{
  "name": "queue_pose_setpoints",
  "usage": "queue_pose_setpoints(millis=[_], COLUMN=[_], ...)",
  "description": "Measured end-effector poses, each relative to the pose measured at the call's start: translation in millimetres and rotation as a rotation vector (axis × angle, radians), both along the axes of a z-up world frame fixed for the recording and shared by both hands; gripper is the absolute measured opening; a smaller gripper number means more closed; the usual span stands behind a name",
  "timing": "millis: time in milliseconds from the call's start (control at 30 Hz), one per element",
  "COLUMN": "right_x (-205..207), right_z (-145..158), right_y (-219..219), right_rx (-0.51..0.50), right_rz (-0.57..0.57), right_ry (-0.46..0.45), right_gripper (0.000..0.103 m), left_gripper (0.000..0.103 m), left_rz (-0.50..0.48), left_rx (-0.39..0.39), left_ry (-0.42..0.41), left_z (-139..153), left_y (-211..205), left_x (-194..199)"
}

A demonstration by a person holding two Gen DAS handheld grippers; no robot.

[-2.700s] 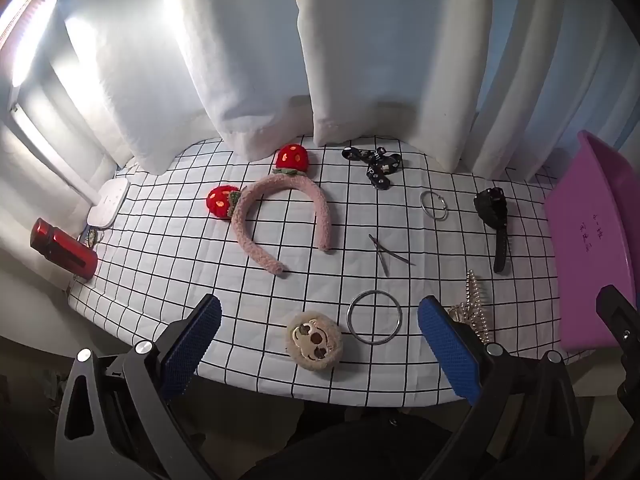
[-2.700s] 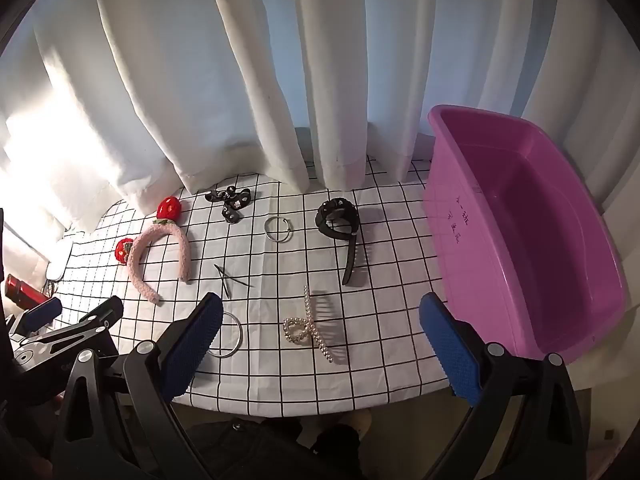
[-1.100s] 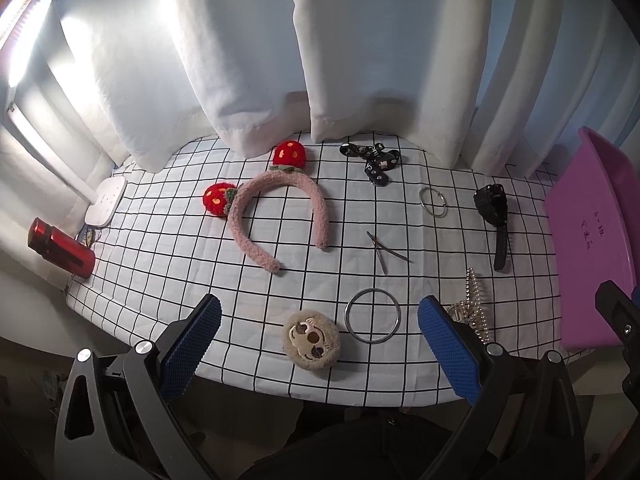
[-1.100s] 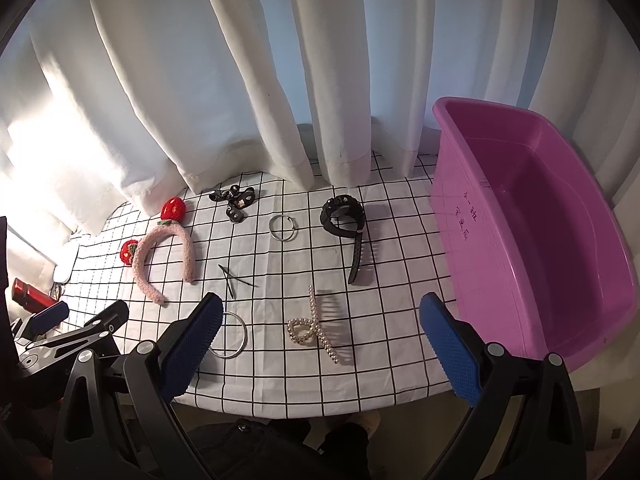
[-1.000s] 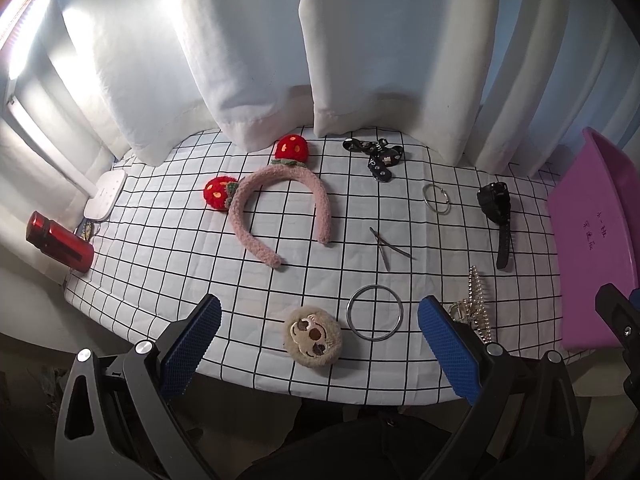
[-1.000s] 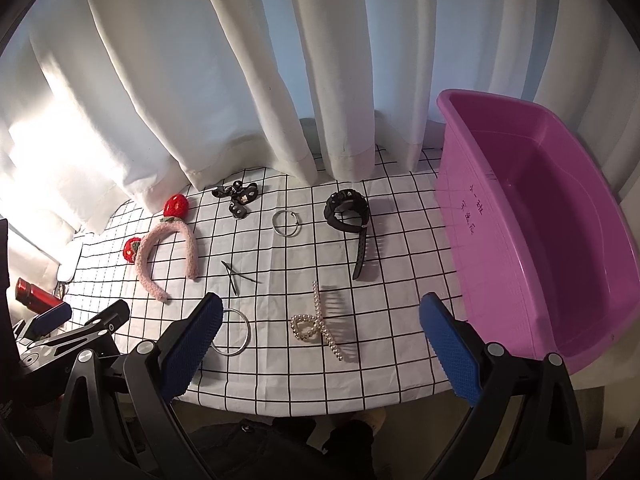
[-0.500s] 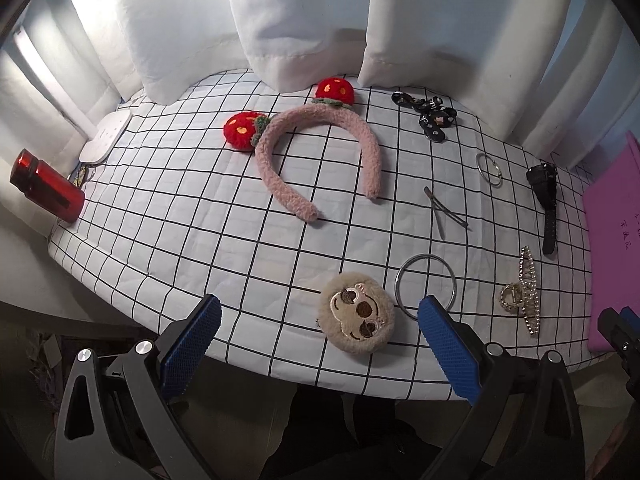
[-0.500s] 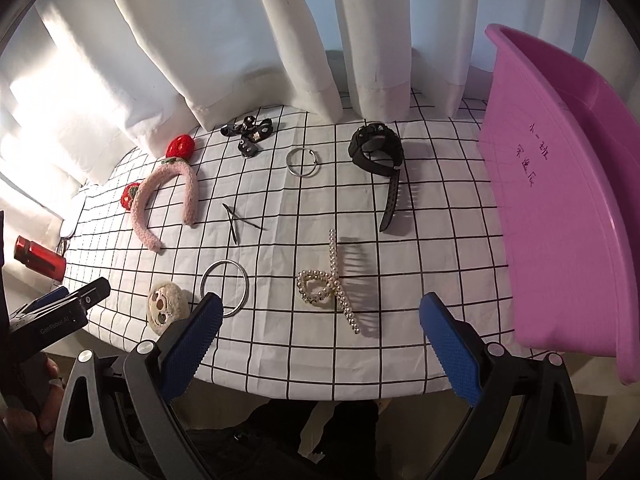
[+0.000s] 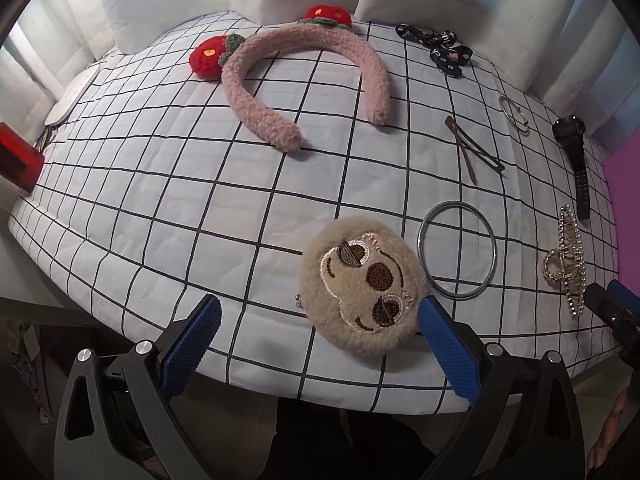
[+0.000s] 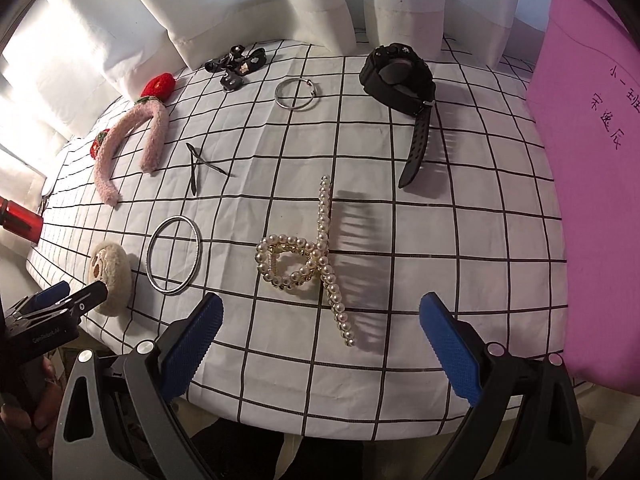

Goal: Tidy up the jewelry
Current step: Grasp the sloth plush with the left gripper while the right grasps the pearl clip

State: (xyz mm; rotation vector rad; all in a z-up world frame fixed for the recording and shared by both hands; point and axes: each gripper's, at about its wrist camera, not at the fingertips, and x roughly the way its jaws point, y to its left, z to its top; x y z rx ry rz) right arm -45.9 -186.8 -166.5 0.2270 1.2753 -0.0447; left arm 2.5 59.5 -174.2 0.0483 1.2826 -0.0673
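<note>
- Beige plush sloth clip [image 9: 362,284] at near counter [image 9: 160,184] edge, just ahead of left tool [image 9: 318,344], jaws wide, empty.
- Pearl hair claw [image 10: 308,256] ahead of right tool [image 10: 320,340], also wide, empty.
- Pink bin [image 10: 592,160] far right.

Fuzzy sloth-face plush clip [image 9: 362,286]: flat, front edge of worktop. Silver bangle [image 9: 457,251]: just beside it. Pearl claw clip [image 10: 312,256]: centre front. Pink strawberry headband [image 9: 304,76]: rear left. Black watch [image 10: 400,76]: rear right.
</note>
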Motion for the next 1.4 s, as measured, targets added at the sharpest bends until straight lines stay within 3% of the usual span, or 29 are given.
queue_pose_setpoints(millis=[433,667,867,967,1033,1100,1200,1233,1400], right_x=[19,22,21,26,30,30,31,31,33], right_z=[-33,-42,-42,-42,-43,-40,-34,-34,-34], right_y=[4,11,7,9,12,16,24,24,21], right_rx=[-0.066,-0.153,-0.143,-0.136,-0.133,-0.131,-0.138,-0.136,-0.106], right_rz=[0.057,0.096,0.083,0.096,0.097,0.114,0.143,0.142,0.128], right_ry=[0.006,-0.007,-0.009,-0.005,-0.004,-0.019,-0.039,-0.037,-0.039], right_gripper=[0.094,0.094,0.094,0.093,0.092,0.083,0.051,0.047,0.046], left_gripper=[0.098,0.098,0.097,0.092,0.082,0.072,0.062,0.059,0.051], left_rz=[0.001,-0.032,-0.016,-0.026,-0.038,-0.049,-0.044,-0.040,-0.024], left_rx=[-0.097,0.001,0.002,0.001,0.000,-0.005,-0.012,-0.014,-0.028], left_ry=[0.033,0.005,0.020,0.019,0.016,0.010,0.005,0.004,0.000], left_z=[-30,-36,-36,-34,-32,-25,-21,-20,-14], left_y=[-3,-16,-15,-16,-24,-23,-23,-21,-18], left_x=[8,14,17,16,18,15,16,16,17])
